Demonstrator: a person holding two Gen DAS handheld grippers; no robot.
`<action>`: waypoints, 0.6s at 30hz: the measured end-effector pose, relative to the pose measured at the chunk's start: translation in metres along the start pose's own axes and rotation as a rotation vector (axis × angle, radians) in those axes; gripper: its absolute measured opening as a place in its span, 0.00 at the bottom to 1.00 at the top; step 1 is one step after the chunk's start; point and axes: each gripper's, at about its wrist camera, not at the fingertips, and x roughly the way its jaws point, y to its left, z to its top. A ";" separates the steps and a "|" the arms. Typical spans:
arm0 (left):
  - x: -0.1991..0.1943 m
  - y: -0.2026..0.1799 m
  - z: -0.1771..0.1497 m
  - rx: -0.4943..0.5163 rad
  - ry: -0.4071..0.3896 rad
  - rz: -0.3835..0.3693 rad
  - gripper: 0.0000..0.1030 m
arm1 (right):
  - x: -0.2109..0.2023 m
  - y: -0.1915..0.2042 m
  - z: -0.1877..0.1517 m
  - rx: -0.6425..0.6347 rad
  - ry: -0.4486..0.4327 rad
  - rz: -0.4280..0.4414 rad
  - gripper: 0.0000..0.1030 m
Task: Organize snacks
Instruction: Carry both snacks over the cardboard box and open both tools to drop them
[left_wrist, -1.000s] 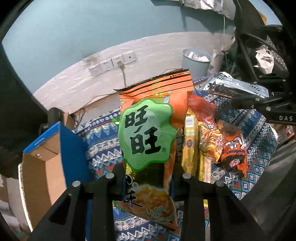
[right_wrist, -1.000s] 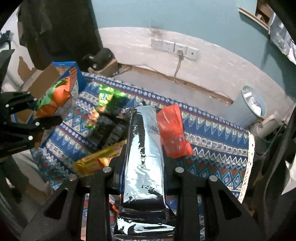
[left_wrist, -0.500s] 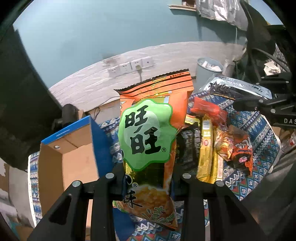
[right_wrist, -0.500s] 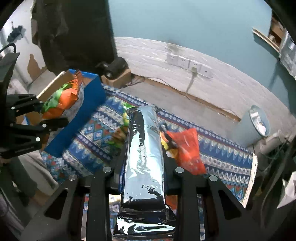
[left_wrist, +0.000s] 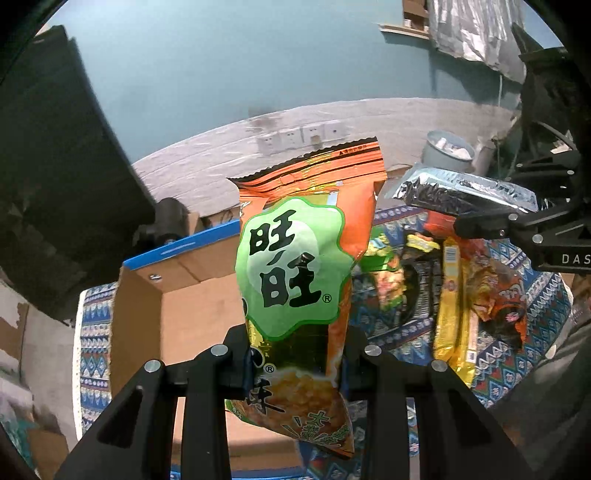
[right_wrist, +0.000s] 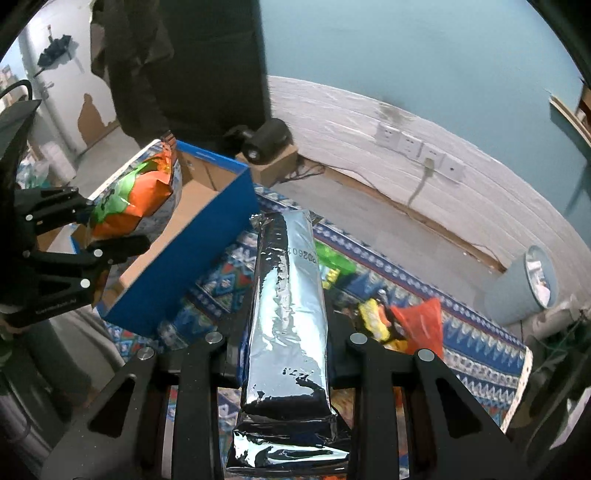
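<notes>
Two snack packs carried toward the open box.

At 9 o'clock, the blue cardboard box (right_wrist: 192, 240) waits; the left gripper (left_wrist: 295, 354) pinches the orange-and-green crinkled snack bag (left_wrist: 299, 266) above it, ready to drop. The right gripper (right_wrist: 284, 339) clamps the long silver foil pack (right_wrist: 288, 317); loose snacks (left_wrist: 454, 295) crowd the patterned cloth (right_wrist: 476, 354) at 3 o'clock.

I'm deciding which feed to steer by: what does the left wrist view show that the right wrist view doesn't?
Left wrist only: the printed front of the orange and green snack bag clamped in the left tongs, and a long yellow packet in the pile on the patterned cloth.

Right wrist only: the silver foil pack lengthwise in the right tongs, and the blue outside wall of the cardboard box.

Both: the box, both held snacks, the wall sockets and the grey bin.
</notes>
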 end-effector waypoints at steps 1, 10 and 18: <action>0.000 0.004 -0.001 -0.006 0.002 0.003 0.33 | 0.003 0.003 0.003 -0.003 0.003 0.004 0.28; 0.005 0.051 -0.016 -0.083 0.026 0.049 0.33 | 0.029 0.043 0.035 -0.043 0.019 0.053 0.28; 0.012 0.085 -0.031 -0.129 0.055 0.116 0.33 | 0.062 0.080 0.060 -0.081 0.052 0.104 0.28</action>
